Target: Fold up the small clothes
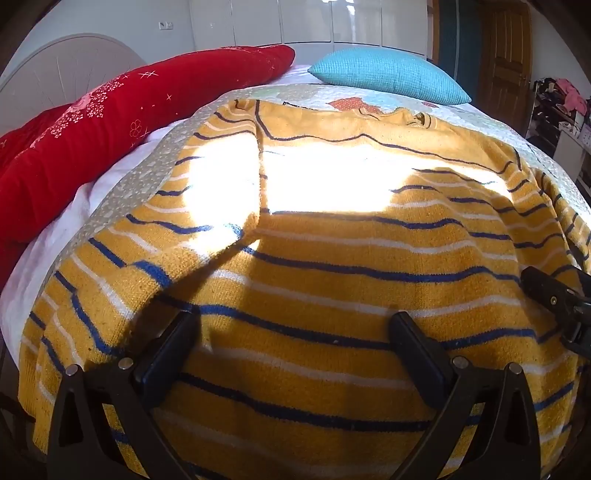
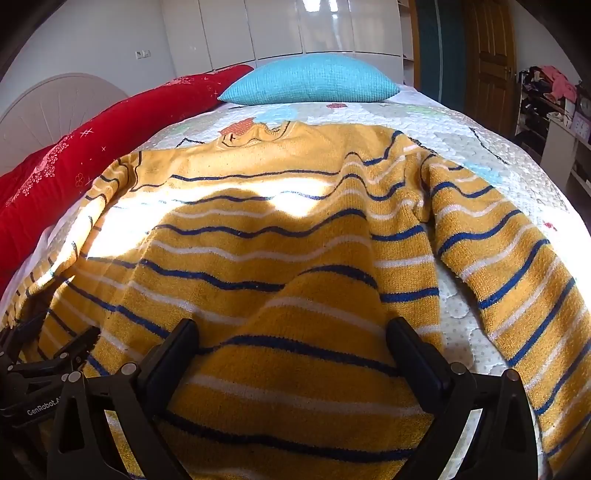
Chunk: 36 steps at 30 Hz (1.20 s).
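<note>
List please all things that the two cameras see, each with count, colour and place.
sweater: one, yellow with blue and white stripes, spread on the bed
quilt: one, pale patterned, under the sweater
cushion: one, turquoise, far end of the bed
blanket: one, red, along the left side
headboard: one, white, far left
wardrobe: white, back wall
door: one, brown, right
left hand-held gripper: black, open over the sweater hem
right hand-held gripper: black, open over the hem
</note>
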Available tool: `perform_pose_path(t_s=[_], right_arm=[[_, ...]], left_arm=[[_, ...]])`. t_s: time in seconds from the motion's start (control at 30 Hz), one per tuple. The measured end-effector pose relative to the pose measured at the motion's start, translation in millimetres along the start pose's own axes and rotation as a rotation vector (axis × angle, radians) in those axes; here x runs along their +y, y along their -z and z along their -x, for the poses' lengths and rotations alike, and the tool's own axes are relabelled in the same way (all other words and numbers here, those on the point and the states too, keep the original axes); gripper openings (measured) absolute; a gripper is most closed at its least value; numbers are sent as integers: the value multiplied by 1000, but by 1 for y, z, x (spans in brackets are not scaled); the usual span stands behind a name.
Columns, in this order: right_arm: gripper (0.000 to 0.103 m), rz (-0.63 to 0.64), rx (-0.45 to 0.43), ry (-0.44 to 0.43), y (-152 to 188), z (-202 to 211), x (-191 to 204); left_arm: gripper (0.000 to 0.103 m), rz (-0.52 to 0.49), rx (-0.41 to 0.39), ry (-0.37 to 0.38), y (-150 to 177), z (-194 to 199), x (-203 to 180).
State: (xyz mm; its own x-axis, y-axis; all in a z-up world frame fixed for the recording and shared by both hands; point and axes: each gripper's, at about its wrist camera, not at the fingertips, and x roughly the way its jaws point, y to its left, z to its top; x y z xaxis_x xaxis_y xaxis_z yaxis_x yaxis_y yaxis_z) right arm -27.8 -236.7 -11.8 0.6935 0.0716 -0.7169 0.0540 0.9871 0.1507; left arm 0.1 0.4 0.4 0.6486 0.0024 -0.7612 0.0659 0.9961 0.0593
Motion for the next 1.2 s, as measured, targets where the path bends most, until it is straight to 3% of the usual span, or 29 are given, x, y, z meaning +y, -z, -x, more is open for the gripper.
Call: perform_pose_path(t_s=[0.23,0.37,0.47,0.53,0.6,0.73,0.9,1.1,1.2], right_arm=[[103,34,26,45,-1,-5,5],[103,46,34,63,-3,-5,7],[102,64,50,81,-5,-4,10],[92,56,41,90,-5,5,9],[85,17,20,58,-1,22,2],[85,-63,-33,-36,21,73,-22],[85,-175,-80,-18,61,135,-78],[86,-480,-26,-98,120,155,-160],[86,-563,-35,-92,131,152,-177]], left_arm=[[103,17,44,-3,0,12,3],[103,89,45,27,5,43,5],[103,85,28,55,10,75,5],[103,55,5,50,11,94,2],[103,22,-9,41,12,109,-3],[103,11,-15,36,14,123,-5],[103,76,-1,116,25,122,-1],[103,92,67,158,27,113,-10],[103,73,51,166,30,115,-16]])
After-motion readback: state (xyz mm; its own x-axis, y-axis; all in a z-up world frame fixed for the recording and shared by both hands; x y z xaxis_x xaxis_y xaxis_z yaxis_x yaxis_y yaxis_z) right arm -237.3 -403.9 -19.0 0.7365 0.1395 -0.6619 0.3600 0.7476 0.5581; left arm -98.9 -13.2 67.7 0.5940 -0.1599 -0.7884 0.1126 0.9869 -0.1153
